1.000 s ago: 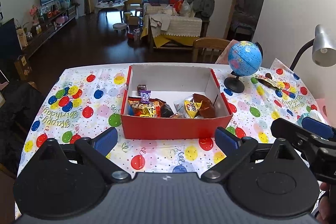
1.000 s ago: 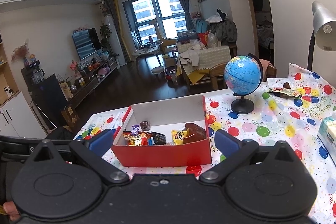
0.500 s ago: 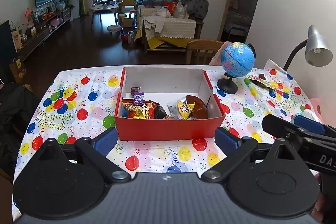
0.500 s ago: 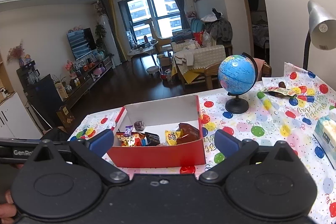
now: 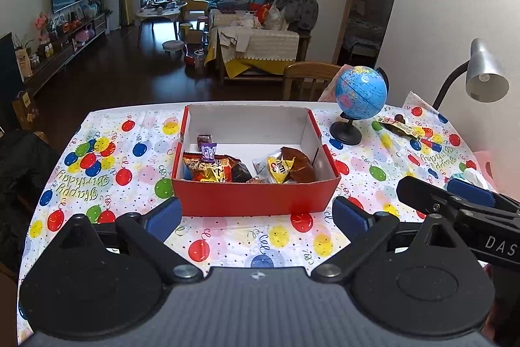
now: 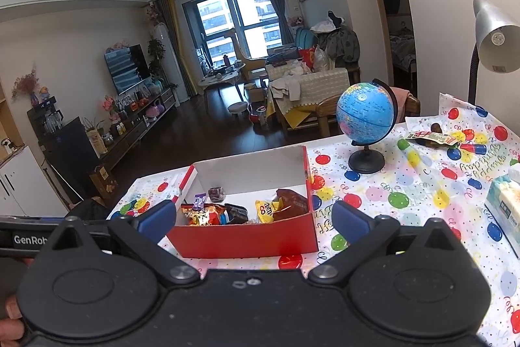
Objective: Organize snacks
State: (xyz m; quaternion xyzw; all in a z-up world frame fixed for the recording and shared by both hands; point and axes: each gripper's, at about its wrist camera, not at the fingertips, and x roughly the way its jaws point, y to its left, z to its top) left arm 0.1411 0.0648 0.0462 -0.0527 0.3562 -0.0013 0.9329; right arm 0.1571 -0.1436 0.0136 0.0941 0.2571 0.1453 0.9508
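- Left wrist view showed our left claw (image 5: 256,215) spread wide and empty, held low over the surface (image 5: 227,236), which wore a balloon-print birthday cloth.
- Just beyond its fingertips sat the red box (image 5: 253,197), open-topped, with its near wall facing us.
- Inside the box lay the snacks: a yellow candy bag (image 5: 279,166) beside a brown wrapper (image 5: 299,165) on the right, an orange packet (image 5: 208,168) on the left, and a small purple sweet (image 5: 208,152) behind it.
- Right wrist view showed our right claw (image 6: 253,218) likewise released and holding nothing, hovering just short of the same box.
- One loose snack wrapper (image 6: 432,137) lay well apart from the box, past the globe (image 6: 365,116) near the lamp (image 6: 494,38).
- We judged the step as a pause between placements: most snacks were already boxed and that far wrapper was not yet collected.
- The next move would likely call for the right claw to reach round the globe without knocking it, then close on the thin, flat wrapper.
- Compared with a second earlier, both claws had drawn back and up slightly; the box looked smaller and farther off, and more of the cloth showed in front. Nothing in the box had shifted.
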